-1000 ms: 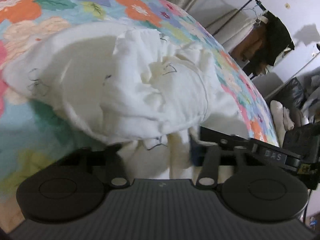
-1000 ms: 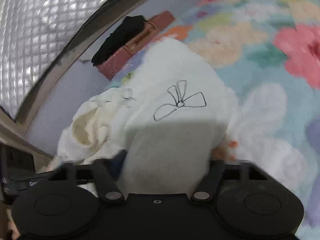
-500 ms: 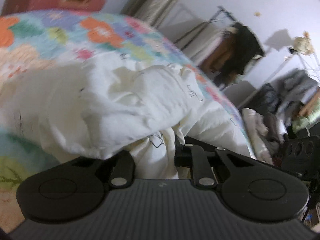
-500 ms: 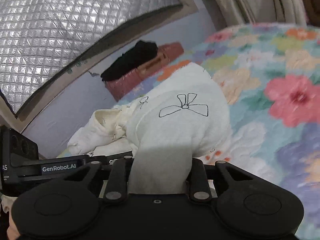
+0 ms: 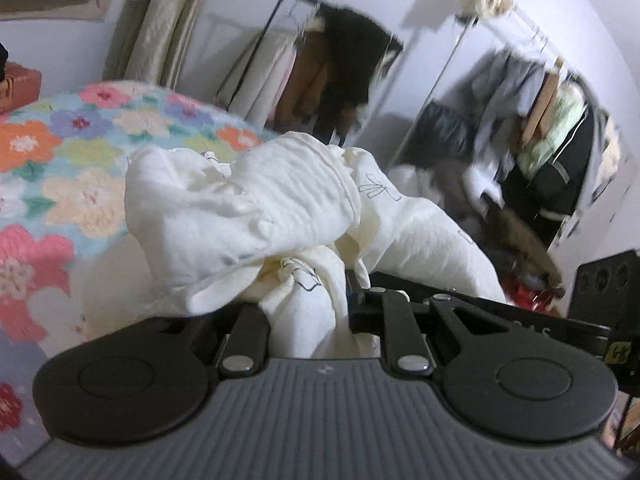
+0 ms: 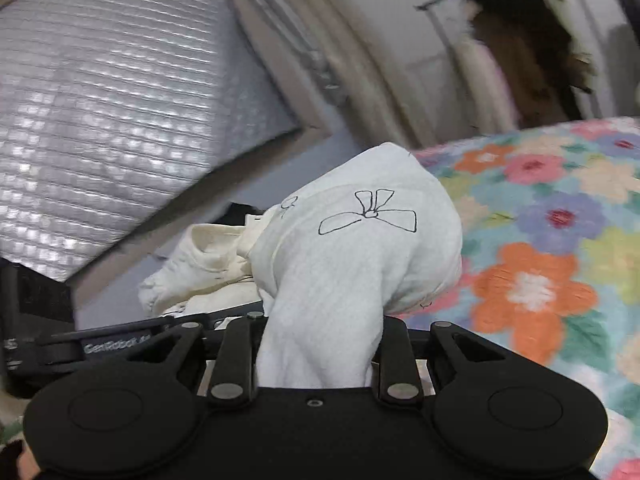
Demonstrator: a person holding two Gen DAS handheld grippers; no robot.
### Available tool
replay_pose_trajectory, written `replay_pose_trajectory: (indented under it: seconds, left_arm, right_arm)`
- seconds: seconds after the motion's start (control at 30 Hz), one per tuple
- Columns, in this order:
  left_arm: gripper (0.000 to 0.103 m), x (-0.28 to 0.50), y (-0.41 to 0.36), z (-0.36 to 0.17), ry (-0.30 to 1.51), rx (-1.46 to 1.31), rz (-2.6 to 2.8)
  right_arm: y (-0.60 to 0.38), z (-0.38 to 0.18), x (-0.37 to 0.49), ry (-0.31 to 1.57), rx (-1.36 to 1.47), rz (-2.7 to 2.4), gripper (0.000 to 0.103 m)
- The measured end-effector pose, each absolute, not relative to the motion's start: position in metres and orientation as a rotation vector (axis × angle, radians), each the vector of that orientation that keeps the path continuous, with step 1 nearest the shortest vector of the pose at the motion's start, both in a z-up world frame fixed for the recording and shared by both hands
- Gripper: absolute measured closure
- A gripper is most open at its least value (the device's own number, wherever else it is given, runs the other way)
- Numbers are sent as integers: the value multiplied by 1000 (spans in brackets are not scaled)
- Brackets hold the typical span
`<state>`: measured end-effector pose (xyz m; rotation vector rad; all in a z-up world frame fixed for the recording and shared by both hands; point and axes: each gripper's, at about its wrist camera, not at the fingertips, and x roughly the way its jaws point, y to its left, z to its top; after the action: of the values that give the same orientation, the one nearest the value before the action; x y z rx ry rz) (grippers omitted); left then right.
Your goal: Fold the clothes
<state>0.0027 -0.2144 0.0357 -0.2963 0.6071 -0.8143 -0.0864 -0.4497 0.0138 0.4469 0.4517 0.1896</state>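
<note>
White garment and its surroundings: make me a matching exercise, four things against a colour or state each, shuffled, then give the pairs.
Things:
1. white garment
2. bedspread
3. left claw
4. window covering

Descriptions:
A. silvery, quilted
B. bunched, printed with black line-drawn bows
C. shut on fabric
D. bright multicoloured flowers

Pairs: 1-B, 2-D, 3-C, 4-A
</note>
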Motion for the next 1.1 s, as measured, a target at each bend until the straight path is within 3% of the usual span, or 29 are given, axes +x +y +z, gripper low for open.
replay_pose_trajectory:
  seconds: [0.47,0.6,0.7,0.73,0.83,1.0,1.1]
  left_arm:
    - [88,-29,-195,68,689,-266,-778]
    - [88,-10,-195,66,665,-239,-757]
    - [87,4,-197,61,610,-211,-717]
    - [83,8,-198,58,587,-202,-702]
    - [46,20,-199,27,684,-172,-628]
    - [45,23,-187,-43,928,-149,-583]
    - [45,22,-175,-59,986,-150,-530]
  right_arm:
    - [-395,92,-76,786,156,274,70]
    - [-382,110,-50,886,-30,326,56]
    - [-385,103,-46,857,-109,267,32]
    - [-388,96,-50,833,-114,216,31]
    - [-402,71,-77,825,-75,79,30]
    - [-418,30,-114,830,-55,102,30]
    - [-420,19,-120,795,-23,117,30]
